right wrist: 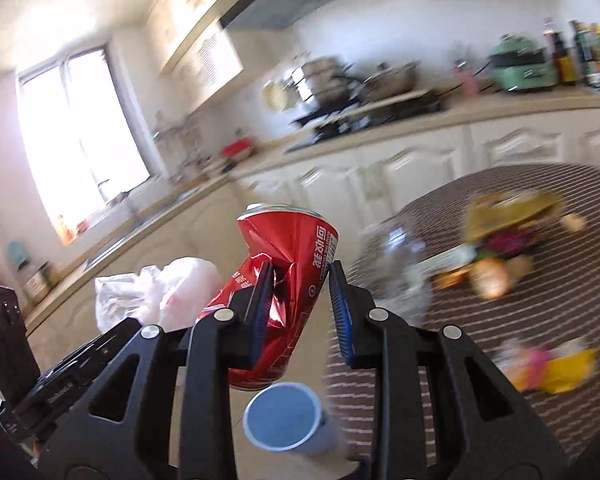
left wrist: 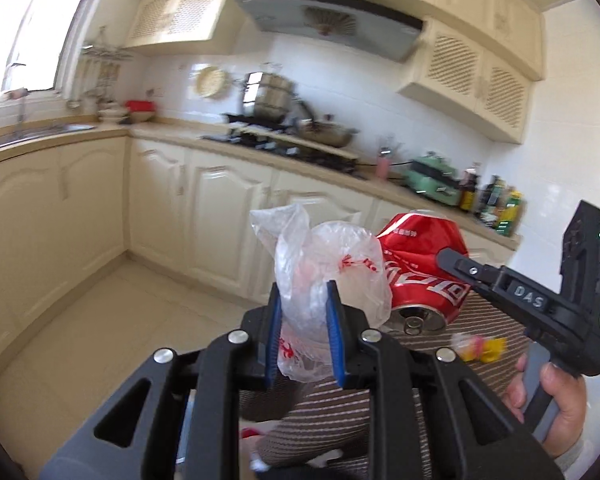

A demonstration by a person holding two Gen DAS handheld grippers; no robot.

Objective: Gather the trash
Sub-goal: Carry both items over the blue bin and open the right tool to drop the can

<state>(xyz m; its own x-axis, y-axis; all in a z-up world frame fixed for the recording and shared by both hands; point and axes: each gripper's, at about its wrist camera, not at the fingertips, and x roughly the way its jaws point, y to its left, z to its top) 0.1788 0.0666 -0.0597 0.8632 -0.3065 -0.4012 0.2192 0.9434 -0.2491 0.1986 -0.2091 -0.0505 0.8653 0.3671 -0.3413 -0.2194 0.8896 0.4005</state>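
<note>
In the left wrist view my left gripper [left wrist: 302, 300] is shut on a crumpled clear plastic bag [left wrist: 328, 268] with red print, held up in the air. To its right the right gripper [left wrist: 456, 264] reaches in from a person's hand [left wrist: 556, 396] and clamps a crushed red soda can [left wrist: 416, 272]. The right wrist view shows that can [right wrist: 288, 280] pinched between the blue pads [right wrist: 260, 304], dented in the middle, with the bag [right wrist: 160, 288] and the left gripper's body to its left. Both are lifted above a round table [right wrist: 520, 320] with a striped cloth.
On the striped table lie a paper cup [right wrist: 284, 416] near its edge, a clear jar [right wrist: 400, 264], yellow and pink wrappers [right wrist: 548, 368] and blurred food scraps [right wrist: 500, 248]. Cream cabinets and a counter [left wrist: 180, 128] with stove, pots and bottles run behind; tiled floor [left wrist: 120, 320] lies below left.
</note>
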